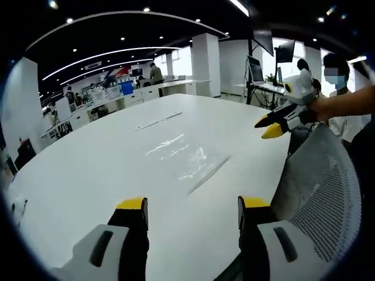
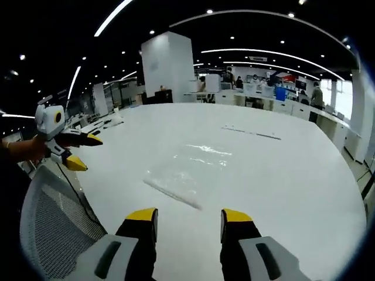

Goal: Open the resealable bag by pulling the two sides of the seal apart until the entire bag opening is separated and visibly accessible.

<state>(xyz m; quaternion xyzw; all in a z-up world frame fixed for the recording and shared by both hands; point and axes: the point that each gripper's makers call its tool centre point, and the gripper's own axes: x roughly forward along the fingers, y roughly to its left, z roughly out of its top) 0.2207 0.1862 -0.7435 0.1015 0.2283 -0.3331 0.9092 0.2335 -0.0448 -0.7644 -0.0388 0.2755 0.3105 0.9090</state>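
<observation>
A clear resealable bag (image 1: 186,158) lies flat on the white table (image 1: 88,175), its seal strip at the near right end. In the left gripper view my left gripper (image 1: 192,211) hovers open, short of the bag, nothing between its jaws. My right gripper (image 1: 270,126) enters from the right, held in a hand, jaws parted above the table edge. In the right gripper view the bag (image 2: 184,172) lies just beyond my open right gripper (image 2: 188,221), seal strip nearest. The left gripper (image 2: 79,151) shows at left, open, over a chair back.
A grey mesh chair back (image 1: 322,193) stands at the table's near edge, also the chair back (image 2: 50,216). A long thin strip (image 2: 252,133) lies further across the table. A person (image 1: 340,88) stands at right by monitors. Desks and people fill the office behind.
</observation>
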